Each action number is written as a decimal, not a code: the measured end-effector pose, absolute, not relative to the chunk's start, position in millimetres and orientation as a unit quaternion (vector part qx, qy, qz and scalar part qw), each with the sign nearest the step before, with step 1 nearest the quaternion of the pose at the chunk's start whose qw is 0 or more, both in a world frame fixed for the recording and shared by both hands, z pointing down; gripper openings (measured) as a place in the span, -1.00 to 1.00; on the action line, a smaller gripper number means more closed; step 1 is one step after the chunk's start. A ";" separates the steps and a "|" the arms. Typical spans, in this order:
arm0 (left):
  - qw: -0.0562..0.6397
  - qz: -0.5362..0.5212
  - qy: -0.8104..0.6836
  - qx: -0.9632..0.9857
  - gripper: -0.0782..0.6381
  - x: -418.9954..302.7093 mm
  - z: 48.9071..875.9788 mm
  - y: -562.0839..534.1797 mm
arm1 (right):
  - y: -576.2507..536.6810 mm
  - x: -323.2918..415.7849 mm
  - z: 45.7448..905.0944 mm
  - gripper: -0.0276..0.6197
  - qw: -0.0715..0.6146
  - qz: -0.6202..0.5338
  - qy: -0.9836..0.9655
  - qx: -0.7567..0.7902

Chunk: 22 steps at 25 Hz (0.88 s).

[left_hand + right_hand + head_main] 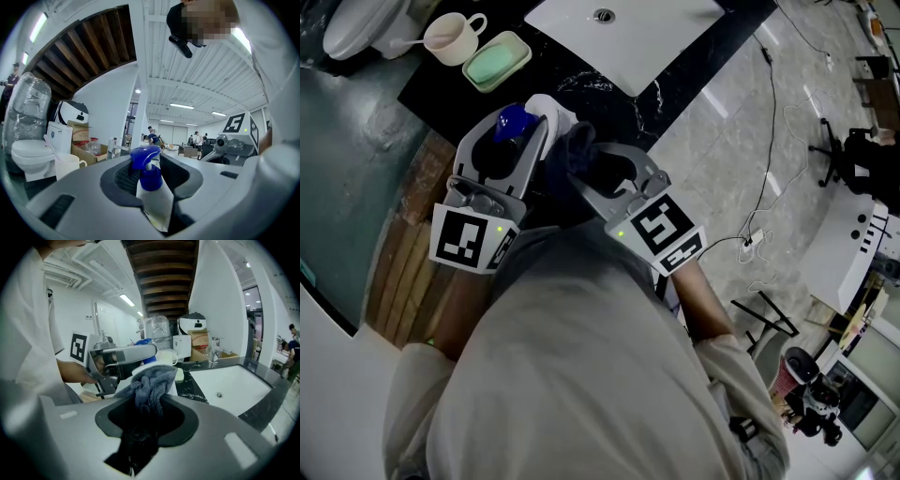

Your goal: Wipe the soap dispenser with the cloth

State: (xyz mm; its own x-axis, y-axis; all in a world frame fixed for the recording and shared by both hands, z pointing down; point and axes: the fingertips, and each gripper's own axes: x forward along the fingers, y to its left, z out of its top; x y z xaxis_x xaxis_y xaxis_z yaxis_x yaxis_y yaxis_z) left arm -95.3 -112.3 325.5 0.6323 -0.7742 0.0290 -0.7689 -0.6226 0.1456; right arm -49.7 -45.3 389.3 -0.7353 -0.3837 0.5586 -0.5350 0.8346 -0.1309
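Left tool: closed on soap dispenser; bottle upright, blue pump head on top, over table near edge.
Right tool: clamped on grey cloth; cloth against dispenser's side.
Beyond: green soap dish, cup, white sink.

Count with me: two grippers in your hands, left gripper and right gripper, and two marker cubes, one on each. One soap dispenser and one cloth, both on your side of the sink. That's one sink with one drain and one tap at its far rim. Left of the sink there's one mug, one spoon in it and one green soap dish. Farther left of the sink, one toilet.
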 end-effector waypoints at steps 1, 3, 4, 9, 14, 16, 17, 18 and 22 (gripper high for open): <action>0.073 -0.018 -0.429 0.900 -0.44 -95.9 326.1 -112.3 | -45.7 -49.9 388.8 -0.53 0.265 0.142 -0.921 0.249; 0.074 -0.019 -0.430 0.899 -0.44 -96.9 326.3 -112.3 | -46.7 -50.3 387.0 -0.53 0.264 0.140 -0.921 0.249; 0.075 -0.020 -0.431 0.899 -0.44 -97.2 326.1 -112.4 | -47.2 -50.6 386.1 -0.53 0.265 0.140 -0.921 0.249; 0.077 -0.022 -0.431 0.899 -0.44 -100.0 327.2 -112.5 | -48.2 -52.9 384.7 -0.53 0.264 0.136 -0.922 0.248; 0.076 -0.022 -0.430 0.899 -0.44 -99.6 326.4 -112.5 | -49.8 -53.0 380.4 -0.53 0.262 0.133 -0.923 0.249; 0.075 -0.021 -0.429 0.900 -0.44 -98.4 325.6 -112.3 | -50.5 -52.3 378.0 -0.53 0.261 0.132 -0.923 0.251; 0.074 -0.020 -0.429 0.900 -0.44 -98.1 325.4 -112.2 | -50.8 -52.2 377.1 -0.53 0.260 0.131 -0.923 0.252; 0.074 -0.020 -0.428 0.900 -0.44 -98.0 325.4 -112.2 | -51.1 -52.2 376.4 -0.53 0.260 0.130 -0.923 0.252; 0.074 -0.019 -0.427 0.901 -0.44 -98.3 327.0 -112.3 | -52.8 -52.4 376.1 -0.53 0.258 0.129 -0.923 0.255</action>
State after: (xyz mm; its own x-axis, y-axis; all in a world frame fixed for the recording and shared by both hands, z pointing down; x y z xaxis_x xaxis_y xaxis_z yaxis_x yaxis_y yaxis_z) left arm -98.3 -112.3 327.0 0.6347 -0.7723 0.0278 -0.7666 -0.6246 0.1493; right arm -52.4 -52.8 376.1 -0.7374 -0.4039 0.5414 -0.5365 0.8372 -0.1061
